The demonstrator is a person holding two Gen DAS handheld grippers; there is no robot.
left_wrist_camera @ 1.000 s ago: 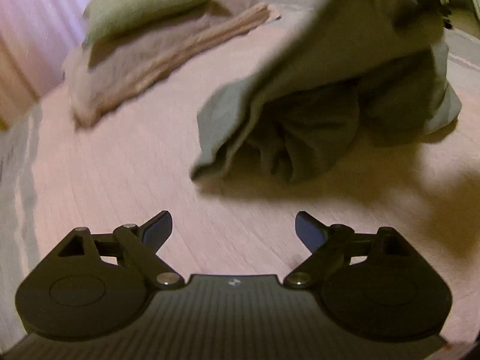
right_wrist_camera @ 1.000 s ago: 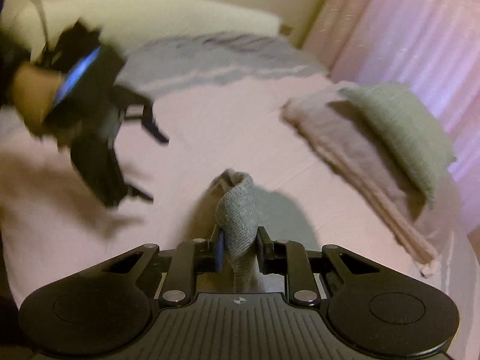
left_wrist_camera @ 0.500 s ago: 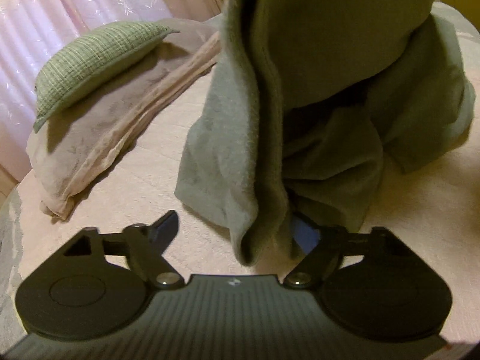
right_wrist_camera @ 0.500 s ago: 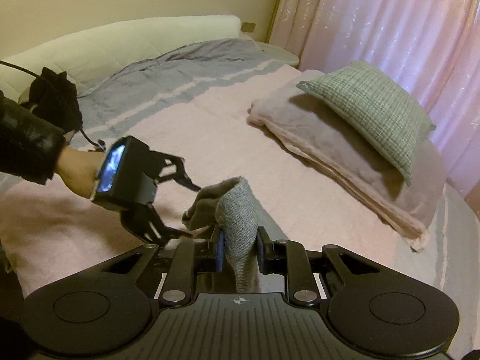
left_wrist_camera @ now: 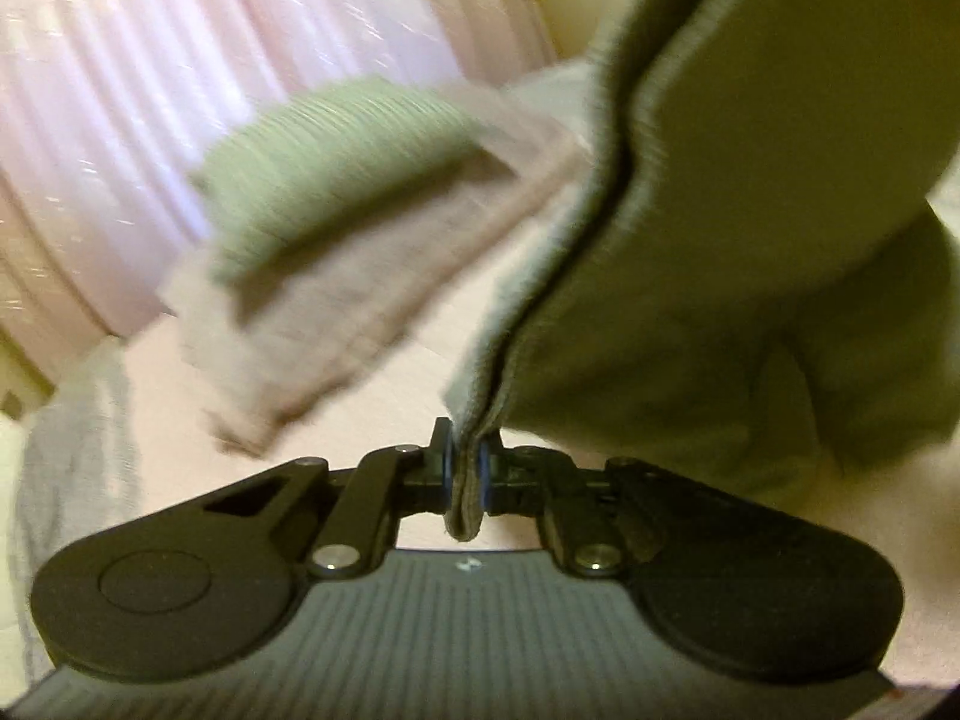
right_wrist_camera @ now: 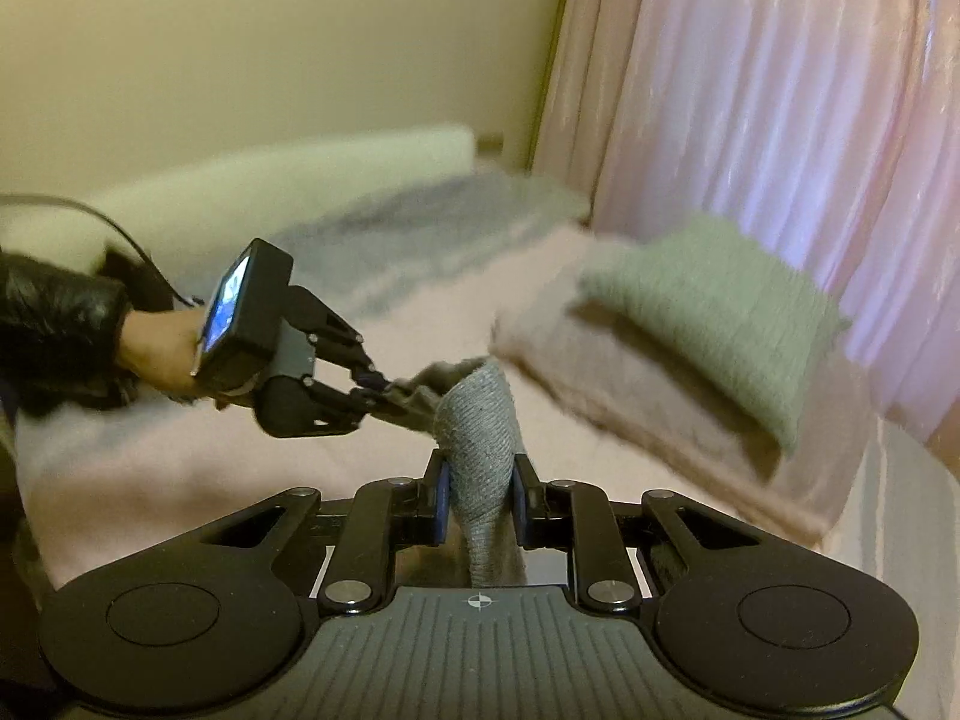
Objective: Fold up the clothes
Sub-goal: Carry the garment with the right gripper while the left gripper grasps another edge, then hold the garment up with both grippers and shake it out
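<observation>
Pink bedding covers the wide bed (right_wrist_camera: 180,480) under both of your hands, with pale pink pleated curtains (right_wrist_camera: 780,150) hanging behind it and a cream wall (right_wrist_camera: 270,42) to their left.

Your left gripper (left_wrist_camera: 465,471) is clenched on a thin folded edge of the grey-green knitted garment (left_wrist_camera: 720,240); the blue pads press the cloth from both sides and a short end of it pokes out below them. From that pinch the garment rises up and to the right as a broad slack sheet, with a seam or fold line running along it, and it fills the right half of the left wrist view.

Your right gripper (right_wrist_camera: 478,495) is grasping a thicker bunched roll of the same garment (right_wrist_camera: 480,420), which stands up between its fingers. In the right wrist view your left gripper (right_wrist_camera: 384,399) pinches the cloth just beside that roll, so the two grips sit near each other. Your hand (right_wrist_camera: 162,354) holds it, with a black sleeve (right_wrist_camera: 54,312) behind.

Toward the bed's curtain-side edge lies a folded beige-pink blanket (right_wrist_camera: 630,396), and a green checked cushion (right_wrist_camera: 720,312) rests on top of it. A grey striped cover (right_wrist_camera: 420,228) lies at the bed's far end. Much of both views is blurred.
</observation>
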